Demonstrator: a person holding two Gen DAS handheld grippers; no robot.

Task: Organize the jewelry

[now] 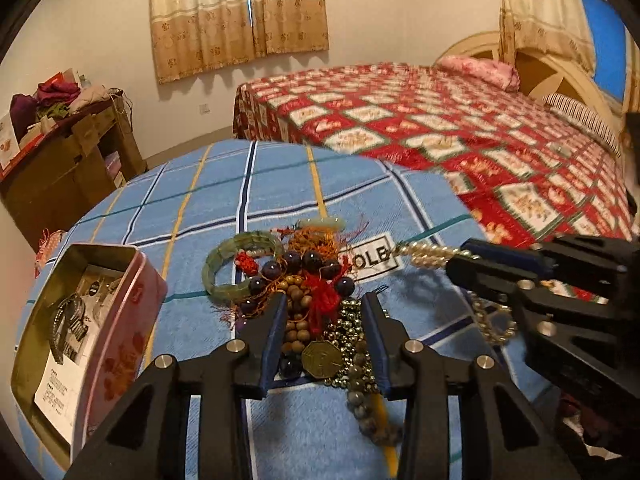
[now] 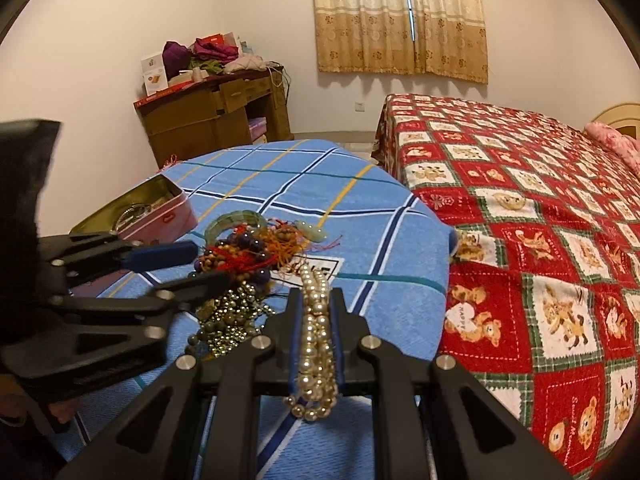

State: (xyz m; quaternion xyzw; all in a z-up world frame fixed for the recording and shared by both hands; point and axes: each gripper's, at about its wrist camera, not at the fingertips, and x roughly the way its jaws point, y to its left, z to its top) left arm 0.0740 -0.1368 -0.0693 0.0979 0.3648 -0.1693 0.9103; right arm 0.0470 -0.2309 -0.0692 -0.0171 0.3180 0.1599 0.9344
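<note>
A tangled pile of jewelry [image 1: 308, 280] lies on the blue checked cloth [image 1: 248, 184]: a green jade bangle [image 1: 236, 260], dark purple beads, wooden beads, red tassels, gold bead chains and a bronze coin pendant [image 1: 322, 359]. My left gripper [image 1: 324, 300] is open, its fingers straddling the wooden beads and red tassel. My right gripper [image 2: 316, 296] is shut on a pearl necklace [image 2: 316, 332], which hangs between its fingers above the cloth, right of the pile [image 2: 248, 256]. The pink tin [image 1: 100, 332] stands open at the left.
The tin [image 2: 160, 208] holds a bracelet and a printed card. A bed with a red patterned cover [image 2: 540, 240] runs along the right. A wooden desk [image 2: 216, 116] piled with clothes and boxes stands by the far wall.
</note>
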